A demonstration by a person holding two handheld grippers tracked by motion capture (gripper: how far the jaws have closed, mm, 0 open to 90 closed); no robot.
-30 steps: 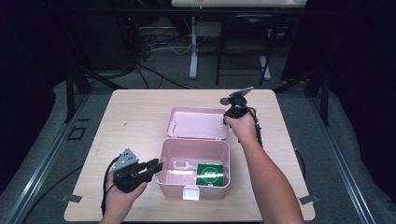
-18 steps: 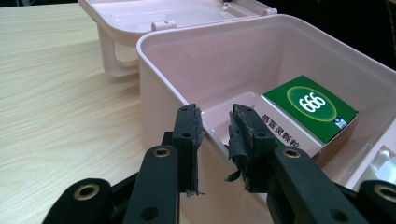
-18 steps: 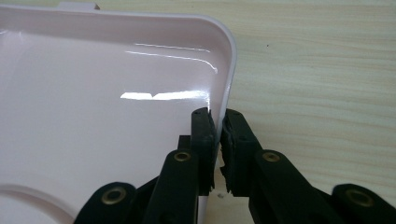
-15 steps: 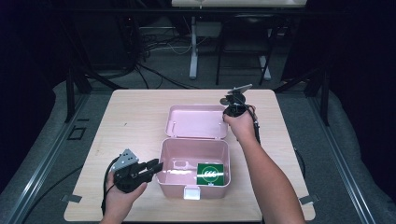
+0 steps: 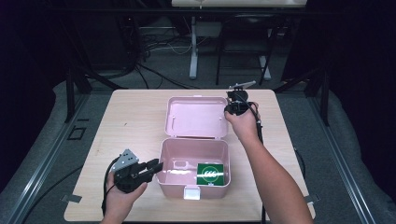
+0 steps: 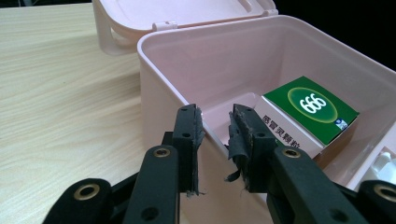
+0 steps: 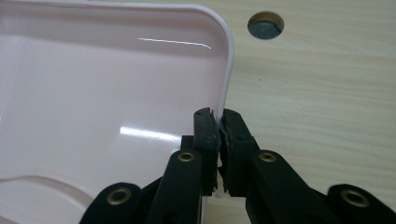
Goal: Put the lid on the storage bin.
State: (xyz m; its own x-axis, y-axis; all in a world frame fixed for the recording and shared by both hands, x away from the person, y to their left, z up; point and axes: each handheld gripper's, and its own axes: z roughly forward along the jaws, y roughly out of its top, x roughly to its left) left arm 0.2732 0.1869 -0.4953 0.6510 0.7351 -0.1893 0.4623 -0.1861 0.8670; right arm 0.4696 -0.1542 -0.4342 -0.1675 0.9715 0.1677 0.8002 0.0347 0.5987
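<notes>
A pink box (image 5: 169, 161) stands open near the table's front, with a green carton marked 666 (image 5: 212, 172) inside at the right. Its lid (image 5: 196, 116) lies back behind it. My left gripper (image 5: 159, 165) straddles the box's left wall (image 6: 154, 70), one jaw outside and one inside, pinching it, with the carton (image 6: 310, 112) just beyond. My right gripper (image 5: 229, 108) is shut on the lid's right edge (image 7: 228, 70); its pads (image 7: 208, 126) press the thin rim between them.
The light wooden table (image 5: 135, 121) has bare room left of the box and behind the lid. A round hole (image 7: 265, 24) sits in the tabletop beyond the lid's corner. A white latch (image 5: 191, 192) sticks out from the box's front. Cables trail off both grippers.
My right gripper has risen a little with the lid's edge in it, and the lid's far edge has tipped up slightly. The left gripper and the box have stayed put.
</notes>
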